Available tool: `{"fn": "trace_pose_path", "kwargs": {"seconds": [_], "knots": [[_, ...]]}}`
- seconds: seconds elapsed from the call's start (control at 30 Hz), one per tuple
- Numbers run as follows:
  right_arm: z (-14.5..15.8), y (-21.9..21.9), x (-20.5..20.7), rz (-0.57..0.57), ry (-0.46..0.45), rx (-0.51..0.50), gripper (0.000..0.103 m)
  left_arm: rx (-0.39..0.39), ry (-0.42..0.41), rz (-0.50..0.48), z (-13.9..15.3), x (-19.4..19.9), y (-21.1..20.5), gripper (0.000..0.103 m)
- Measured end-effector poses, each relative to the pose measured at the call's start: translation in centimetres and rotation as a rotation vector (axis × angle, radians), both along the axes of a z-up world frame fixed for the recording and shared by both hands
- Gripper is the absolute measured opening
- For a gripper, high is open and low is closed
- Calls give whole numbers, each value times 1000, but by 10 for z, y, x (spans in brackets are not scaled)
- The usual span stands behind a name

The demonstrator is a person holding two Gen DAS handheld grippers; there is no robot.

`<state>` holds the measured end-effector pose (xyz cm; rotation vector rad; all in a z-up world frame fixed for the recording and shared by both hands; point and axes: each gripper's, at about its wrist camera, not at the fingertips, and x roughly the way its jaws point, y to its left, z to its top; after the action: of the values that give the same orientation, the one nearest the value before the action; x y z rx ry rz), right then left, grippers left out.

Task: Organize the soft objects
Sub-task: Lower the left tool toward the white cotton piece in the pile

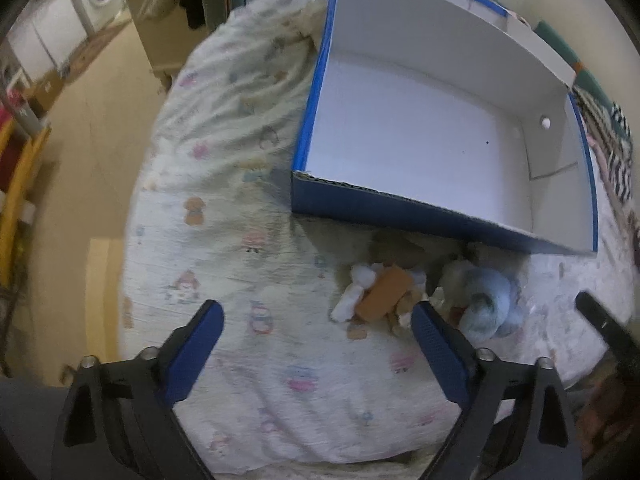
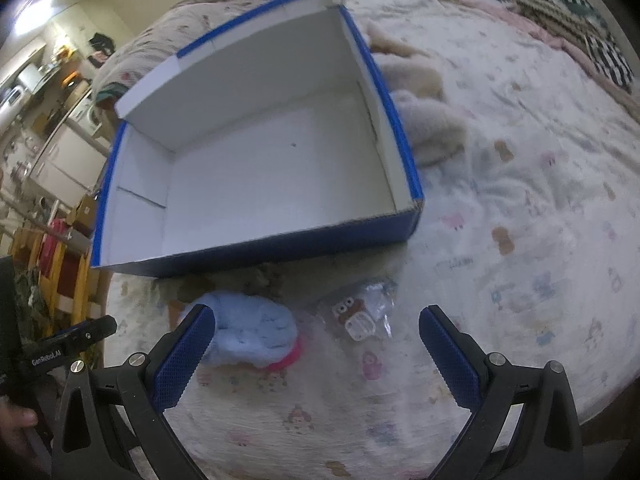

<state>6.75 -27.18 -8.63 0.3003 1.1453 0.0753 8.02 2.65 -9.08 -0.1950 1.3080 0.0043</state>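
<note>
The left tongs [image 1: 316, 314] fill the bottom of the left wrist view, their blue-padded fingers [image 1: 192, 354] spread wide with nothing between them but the printed bedspread [image 1: 224, 240]. They are released and hold nothing. Just past the right-hand pad lies a brown and white plush toy [image 1: 380, 294], tumbled on its side, and right beside it a pale blue fluffy item [image 1: 486, 300]; the two sit close together, though blur makes it hard to say whether they touch. At the far right edge of that view a dark tip of the other tool pokes in.

The right tongs [image 2: 314, 320] are likewise released, fingers [image 2: 180, 360] wide apart over the bedspread [image 2: 520, 200]. The same pale blue fluffy item [image 2: 250, 326] lies just beside the left-hand pad, with something pink [image 2: 288, 358] showing under its near edge. Near it, roughly midway between the pads but farther off, sits a small toy in clear plastic wrap [image 2: 360, 310], brown with white eyes.

Beyond all the soft things stands an open blue cardboard box [image 1: 400, 210] with a white inside, resting on the bed; in the right wrist view the box [image 2: 280, 250] shows nothing in it. A cream plush heap [image 2: 424, 120] lies against the box's right wall. The soft objects lie just outside the box's near wall, on the bedspread.
</note>
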Motion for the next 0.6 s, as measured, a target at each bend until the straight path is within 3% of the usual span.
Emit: {"fn": "trace_pose_path", "kwargs": {"seconds": [0.17,0.3,0.43,0.5,0.6], "knots": [[-11,-7,1,-25,28,8,103,-66,16,41,-17,10,9,81],[-16,-9,4,-39,44,5,103,-140,86,32,-34,16,2,51],[-20,-7,8,-35,53,-2,103,-114,121,-7,-46,24,-15,40],[-21,-5,9,-29,51,-14,103,-93,134,-13,-53,28,-20,39],[-21,-4,7,-25,51,-24,103,-113,162,-11,-62,34,-23,28]]}}
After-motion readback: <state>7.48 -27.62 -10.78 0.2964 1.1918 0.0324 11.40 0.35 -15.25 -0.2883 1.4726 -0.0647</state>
